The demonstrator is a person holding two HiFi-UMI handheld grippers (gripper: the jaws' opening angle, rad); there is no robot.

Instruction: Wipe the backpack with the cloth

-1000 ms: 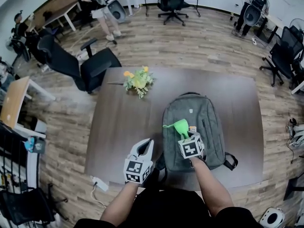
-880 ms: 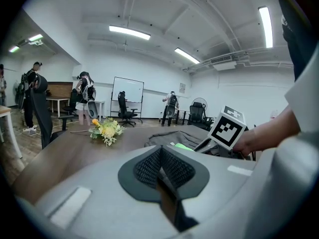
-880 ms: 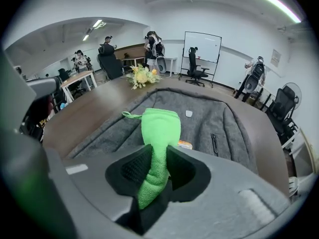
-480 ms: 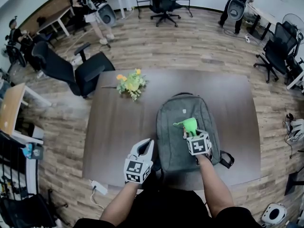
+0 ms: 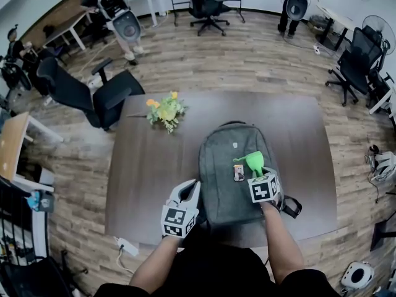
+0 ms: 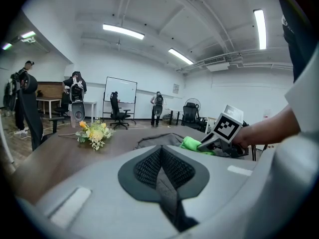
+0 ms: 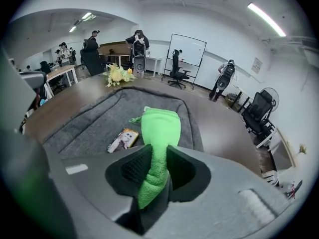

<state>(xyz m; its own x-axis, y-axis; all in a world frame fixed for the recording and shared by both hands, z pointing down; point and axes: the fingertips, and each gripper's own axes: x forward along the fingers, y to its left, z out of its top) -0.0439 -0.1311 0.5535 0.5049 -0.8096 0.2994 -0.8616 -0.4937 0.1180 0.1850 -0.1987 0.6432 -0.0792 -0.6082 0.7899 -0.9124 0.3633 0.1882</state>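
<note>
A grey backpack [image 5: 232, 166] lies flat on the dark table [image 5: 148, 166], and shows too in the right gripper view [image 7: 99, 118] and in the left gripper view [image 6: 154, 139]. My right gripper [image 5: 257, 171] is shut on a green cloth [image 5: 253, 161], which rests on the pack's right side [image 7: 159, 133]. A small picture tag [image 5: 239, 172] lies on the pack just left of the cloth [image 7: 122, 139]. My left gripper [image 5: 189, 193] hangs at the pack's near left corner with its jaws shut and empty [image 6: 160, 171].
A bunch of yellow flowers [image 5: 162, 111] lies on the table's far left. A strap buckle [image 5: 292, 206] sticks out at the pack's near right. Black office chairs [image 5: 93, 94] and people stand around on the wooden floor.
My right gripper has dragged the green cloth to the right across the backpack. The left gripper has stayed where it was.
</note>
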